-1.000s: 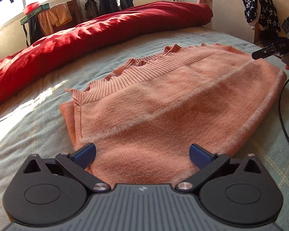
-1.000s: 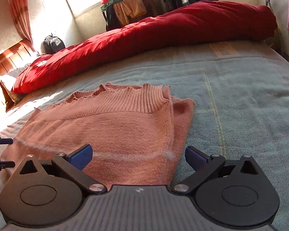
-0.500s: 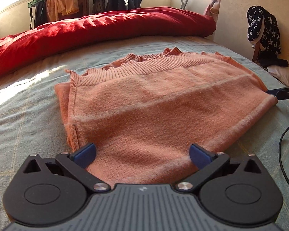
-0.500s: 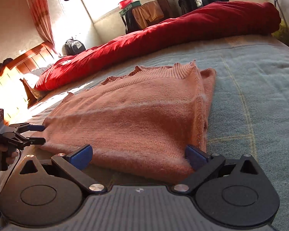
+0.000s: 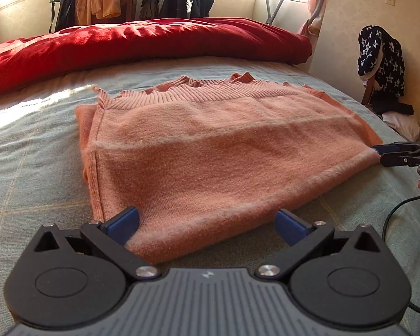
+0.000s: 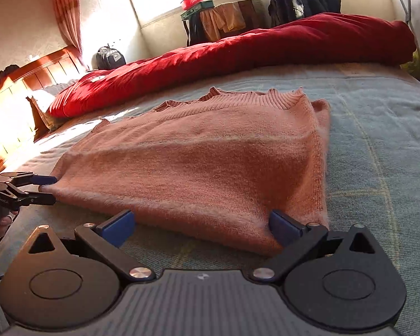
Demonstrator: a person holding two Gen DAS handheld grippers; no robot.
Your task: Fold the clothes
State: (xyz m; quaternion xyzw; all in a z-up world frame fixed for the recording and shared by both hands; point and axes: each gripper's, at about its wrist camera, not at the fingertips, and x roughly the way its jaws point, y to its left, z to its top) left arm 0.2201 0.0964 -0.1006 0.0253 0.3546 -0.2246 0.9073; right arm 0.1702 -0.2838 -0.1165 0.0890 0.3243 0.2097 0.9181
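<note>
Bed (image 5: 28,168) bears folded sweater (image 5: 224,154); both grippers' fingers wide at near corners; sweater underside hidden.

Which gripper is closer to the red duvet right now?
About equal; neither is clearly nearer. The left gripper and right gripper sit open at the sweater's near corners, across it from the duvet.

Red duvet (image 5: 142,42) on grey-green bedspread (image 5: 28,168)

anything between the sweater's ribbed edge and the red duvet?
Nothing. In both wrist views only bare blue-green bedspread lies between the sweater and the red duvet. No other item sits on that strip.
</note>
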